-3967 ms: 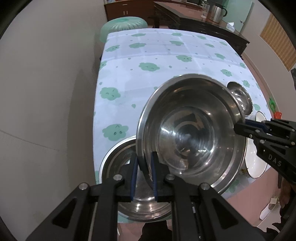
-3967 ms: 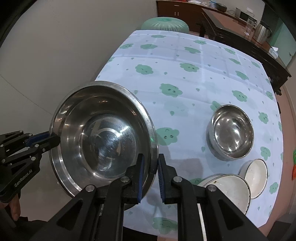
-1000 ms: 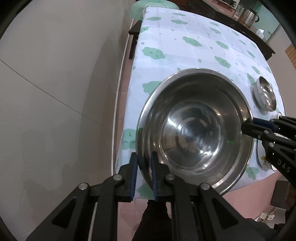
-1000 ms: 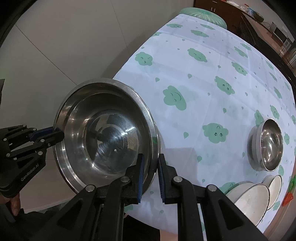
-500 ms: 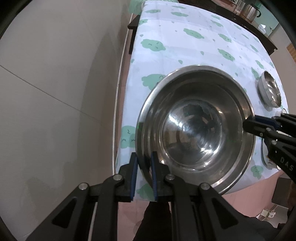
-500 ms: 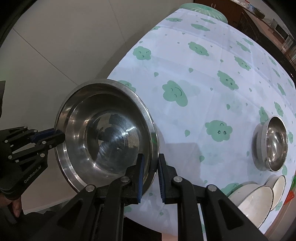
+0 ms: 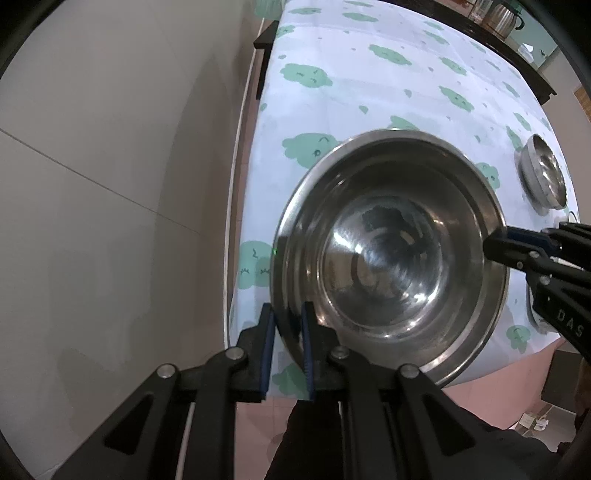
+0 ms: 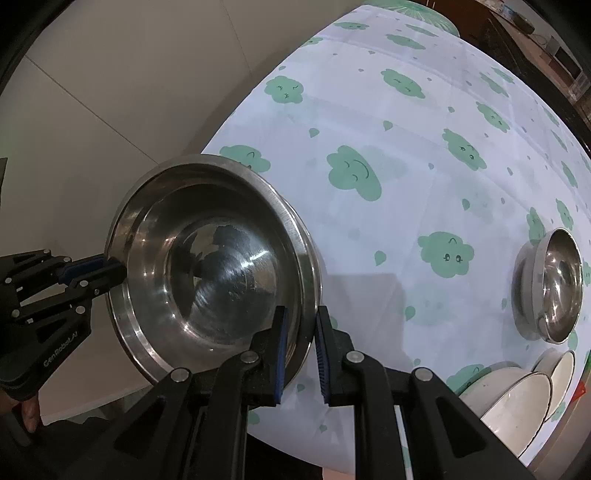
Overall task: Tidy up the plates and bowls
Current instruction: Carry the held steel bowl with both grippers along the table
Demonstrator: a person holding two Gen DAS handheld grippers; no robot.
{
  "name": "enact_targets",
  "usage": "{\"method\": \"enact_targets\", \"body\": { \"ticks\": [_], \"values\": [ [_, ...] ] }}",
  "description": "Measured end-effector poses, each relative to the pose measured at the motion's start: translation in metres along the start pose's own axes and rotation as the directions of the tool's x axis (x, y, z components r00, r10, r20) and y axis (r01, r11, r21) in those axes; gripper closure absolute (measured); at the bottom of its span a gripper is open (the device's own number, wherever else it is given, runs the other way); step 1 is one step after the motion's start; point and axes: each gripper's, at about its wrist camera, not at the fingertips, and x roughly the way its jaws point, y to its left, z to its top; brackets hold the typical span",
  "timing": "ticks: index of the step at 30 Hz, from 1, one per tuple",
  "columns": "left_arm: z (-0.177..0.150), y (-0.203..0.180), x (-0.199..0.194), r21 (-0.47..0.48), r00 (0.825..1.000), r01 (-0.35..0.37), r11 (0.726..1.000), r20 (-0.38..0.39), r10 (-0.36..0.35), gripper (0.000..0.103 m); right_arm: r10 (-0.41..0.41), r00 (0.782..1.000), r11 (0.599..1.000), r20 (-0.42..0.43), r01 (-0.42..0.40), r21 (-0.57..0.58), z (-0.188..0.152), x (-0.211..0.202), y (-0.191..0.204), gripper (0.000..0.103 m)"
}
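Two steel bowls are in view: one large steel bowl and one small steel bowl. Two white bowls show at the bench's near corner, a bigger white bowl and a smaller white bowl. Two hand-held grippers appear, the left hand-held gripper and the right hand-held gripper.

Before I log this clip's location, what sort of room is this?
Probably a home dining room: a table under a cloud-print tablecloth, steel and white bowls on it, and a dark wooden sideboard with a kettle behind.
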Motion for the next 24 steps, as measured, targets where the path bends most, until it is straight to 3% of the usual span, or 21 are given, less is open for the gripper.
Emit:
{"method": "enact_targets", "body": {
  "ticks": [24],
  "values": [
    [-0.0015,0.0006,0.0080,0.006,1.000,-0.002,1.000,-0.007,0.002,0.092,-0.020,1.000,0.999,0.002,0.020,-0.025,0.0011,0.0059,0.0010,0.087]
  ]
}}
